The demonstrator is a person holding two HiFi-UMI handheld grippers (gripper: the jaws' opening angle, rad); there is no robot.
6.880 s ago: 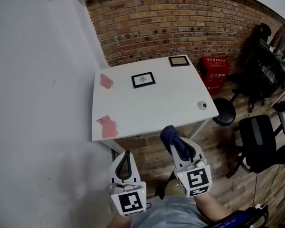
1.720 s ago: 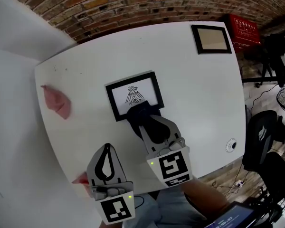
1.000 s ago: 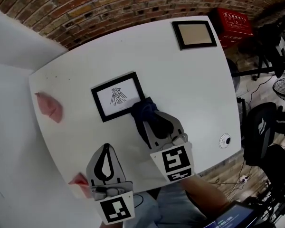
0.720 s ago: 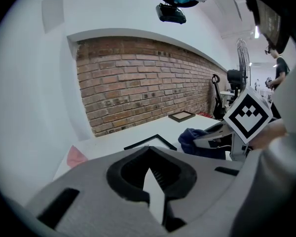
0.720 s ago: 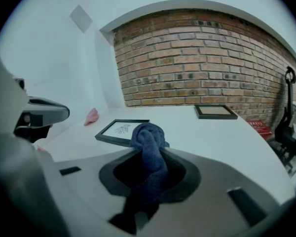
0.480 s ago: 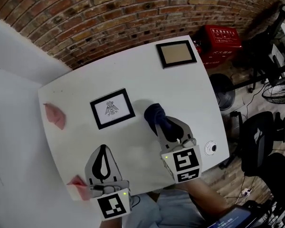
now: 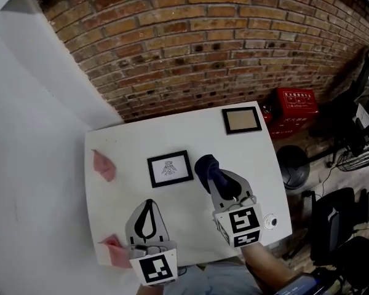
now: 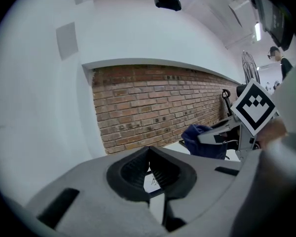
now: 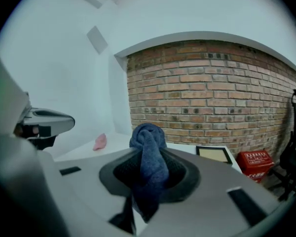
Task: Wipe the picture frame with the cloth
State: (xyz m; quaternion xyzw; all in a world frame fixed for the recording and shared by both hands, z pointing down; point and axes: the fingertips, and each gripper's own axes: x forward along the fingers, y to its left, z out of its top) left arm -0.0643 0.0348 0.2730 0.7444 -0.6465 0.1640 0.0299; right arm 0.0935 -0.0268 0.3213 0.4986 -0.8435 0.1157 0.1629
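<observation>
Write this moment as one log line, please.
right gripper: shut on blue cloth, right of picture frame, not touching | left gripper: shut, empty

There are two black-rimmed rectangular picture frames (image 7: 170, 169) (image 7: 242, 120), two crumpled pink cloths (image 7: 103, 165) (image 7: 117, 255), one dark blue cloth wad (image 7: 209, 172), one small round white disc (image 7: 270, 222), one white desk (image 7: 203, 134) and one red plastic crate (image 7: 297, 106).

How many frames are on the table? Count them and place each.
2. The drawing frame lies in the middle of the table, left of the blue cloth. The tan frame lies at its far right corner. None seems hidden.
</observation>
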